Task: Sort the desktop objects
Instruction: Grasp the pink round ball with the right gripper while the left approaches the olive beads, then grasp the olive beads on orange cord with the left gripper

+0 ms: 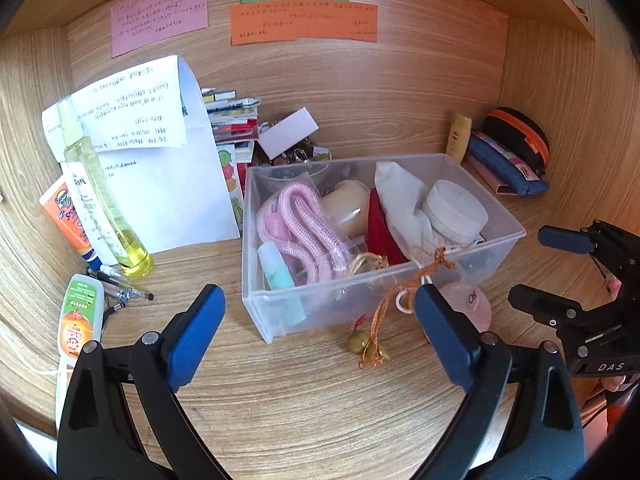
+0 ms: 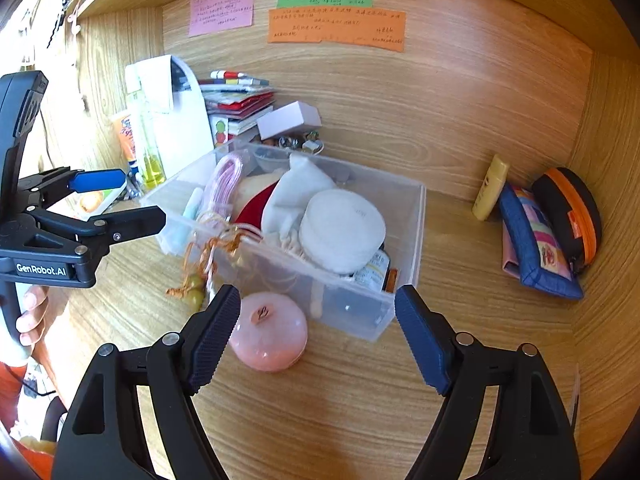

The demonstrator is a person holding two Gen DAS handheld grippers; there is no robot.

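Observation:
A clear plastic bin [image 1: 360,300] [image 2: 416,216] stands mid-desk, filled with a pink rope [image 1: 304,224], a white pouch [image 1: 404,200], a round white case [image 1: 456,208] [image 2: 344,232] and more. An orange tasselled charm [image 1: 372,344] [image 2: 200,264] hangs over its front wall onto the desk. A pink round case [image 2: 272,332] [image 1: 476,304] lies on the desk beside the bin. My left gripper [image 1: 320,332] is open and empty in front of the bin. My right gripper [image 2: 316,336] is open and empty, with the pink case by its left finger.
At left lie a yellow spray bottle [image 1: 96,188], an orange tube [image 1: 68,216], a green-labelled tube [image 1: 78,316], pens [image 1: 120,284] and papers [image 1: 160,152]. Books [image 1: 234,120] stack behind. At right are a small yellow bottle [image 2: 490,188], a blue pouch [image 2: 536,248] and a black-orange case [image 2: 572,216].

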